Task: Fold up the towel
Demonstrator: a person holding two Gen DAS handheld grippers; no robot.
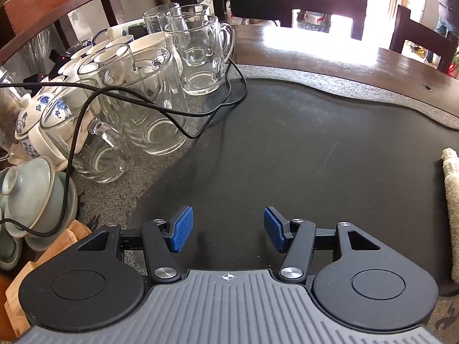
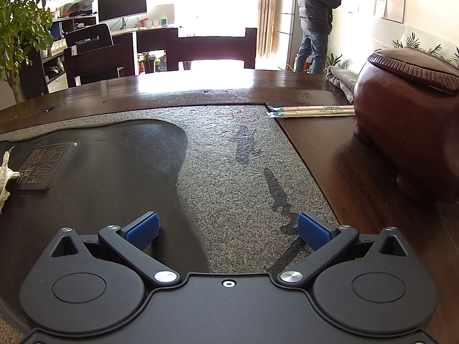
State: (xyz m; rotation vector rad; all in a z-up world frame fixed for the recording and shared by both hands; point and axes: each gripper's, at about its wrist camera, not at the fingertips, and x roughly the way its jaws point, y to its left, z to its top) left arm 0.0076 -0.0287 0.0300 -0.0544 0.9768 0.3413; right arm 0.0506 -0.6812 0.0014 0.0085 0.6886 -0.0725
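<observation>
The towel point(image 1: 451, 200) is beige terry cloth. Only its edge shows at the far right of the left wrist view, lying on the dark stone tea tray point(image 1: 287, 157). In the right wrist view a pale corner of the towel point(image 2: 5, 177) shows at the far left edge. My left gripper point(image 1: 228, 229) is open and empty, low over the dark tray, well left of the towel. My right gripper point(image 2: 228, 230) is open and empty over the speckled stone rim point(image 2: 229, 157), right of the towel.
Several glass mugs point(image 1: 198, 57), a black cable point(image 1: 143, 100), a blue-and-white teapot point(image 1: 31, 126) and lidded cups point(image 1: 28, 195) crowd the left. A carved brown wooden jar point(image 2: 407, 120) and wrapped chopsticks point(image 2: 312, 111) sit on the right. A person point(image 2: 315, 20) stands far back.
</observation>
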